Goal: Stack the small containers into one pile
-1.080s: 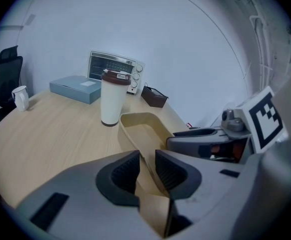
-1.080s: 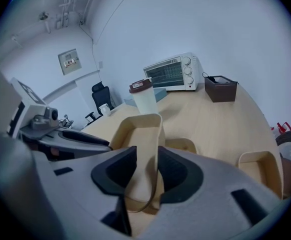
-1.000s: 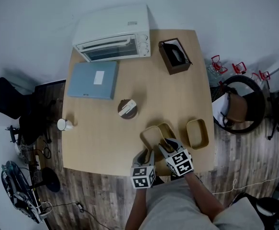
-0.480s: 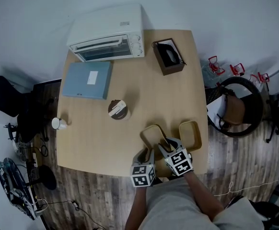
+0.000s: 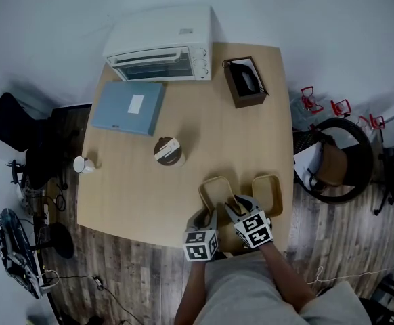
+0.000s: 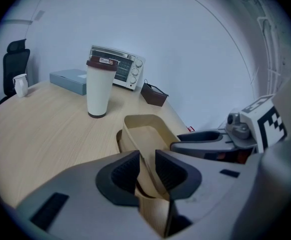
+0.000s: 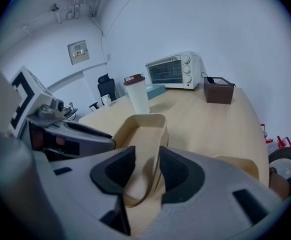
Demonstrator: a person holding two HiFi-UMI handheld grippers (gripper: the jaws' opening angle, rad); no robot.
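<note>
Near the table's front edge a tan container [image 5: 219, 190] sits nested in a second tan one, whose rim [image 6: 119, 139] shows under it. My left gripper [image 5: 206, 217] is shut on the upper container's near wall [image 6: 144, 149]. My right gripper [image 5: 234, 207] straddles the same container [image 7: 143, 134] from the other side. Its jaws have just been opening, and the wall stands between the pads with a gap on one side. A third tan container [image 5: 268, 193] lies alone to the right, also in the right gripper view [image 7: 240, 166].
A white and brown tumbler [image 5: 168, 152] stands mid-table. A toaster oven [image 5: 160, 46], a blue box [image 5: 129, 107] and a brown box [image 5: 246, 81] are at the back. A white mug [image 5: 83, 164] is at the left edge and a chair [image 5: 336, 161] beyond the right edge.
The two overlapping containers by the grippers now line up as one nested pair. Both grippers shifted slightly with it. The head view has swung a little across the table.
</note>
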